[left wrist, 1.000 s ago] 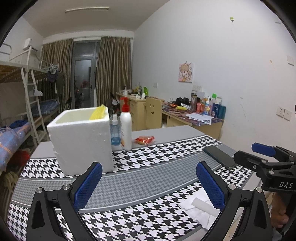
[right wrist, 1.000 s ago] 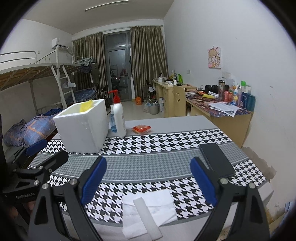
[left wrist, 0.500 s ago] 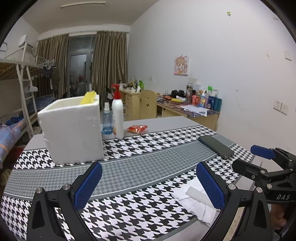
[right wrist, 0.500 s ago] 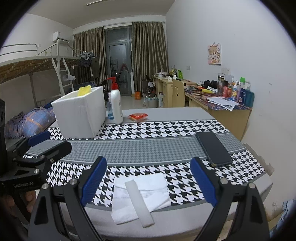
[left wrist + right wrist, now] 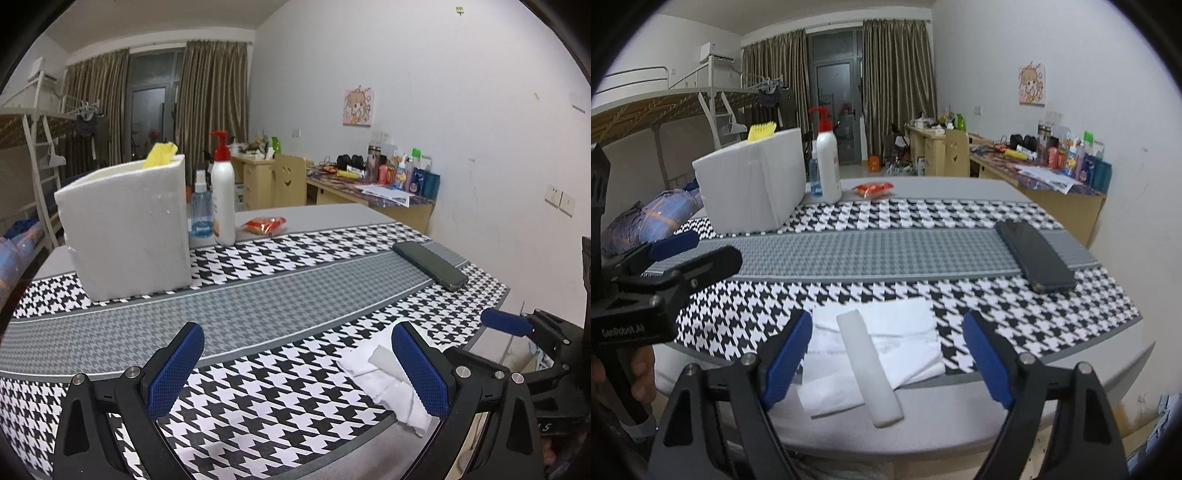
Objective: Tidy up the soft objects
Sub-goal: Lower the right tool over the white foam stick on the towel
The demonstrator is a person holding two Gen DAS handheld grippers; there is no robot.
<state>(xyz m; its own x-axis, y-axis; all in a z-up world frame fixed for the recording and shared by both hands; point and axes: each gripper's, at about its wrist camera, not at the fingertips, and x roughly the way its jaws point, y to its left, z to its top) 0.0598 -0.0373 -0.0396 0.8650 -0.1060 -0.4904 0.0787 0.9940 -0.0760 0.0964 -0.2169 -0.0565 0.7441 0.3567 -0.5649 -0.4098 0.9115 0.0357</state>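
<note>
A white folded cloth point(image 5: 908, 332) lies at the table's near edge with a white foam strip point(image 5: 870, 369) across it. My right gripper point(image 5: 888, 354) hovers just above them. Its jaws are closing, with strip and cloth between the blue pads point(image 5: 788, 354) but untouched. My left gripper point(image 5: 299, 369) stands open over the houndstooth mat, empty. The cloth point(image 5: 369, 373) lies beside its right finger. A white foam box point(image 5: 125, 229) stands at the back left, and a yellow sponge point(image 5: 159, 154) pokes out of its top.
A dark phone point(image 5: 1034, 254) lies on the mat at the right. A white pump bottle point(image 5: 222, 199), a small blue spray bottle point(image 5: 201, 214) and a red packet point(image 5: 266, 224) sit behind the box. A bunk bed and desks stand beyond the table.
Both grippers have sunk toward the table. The cloth and strip now sit between the right gripper's fingers, which have narrowed a little.
</note>
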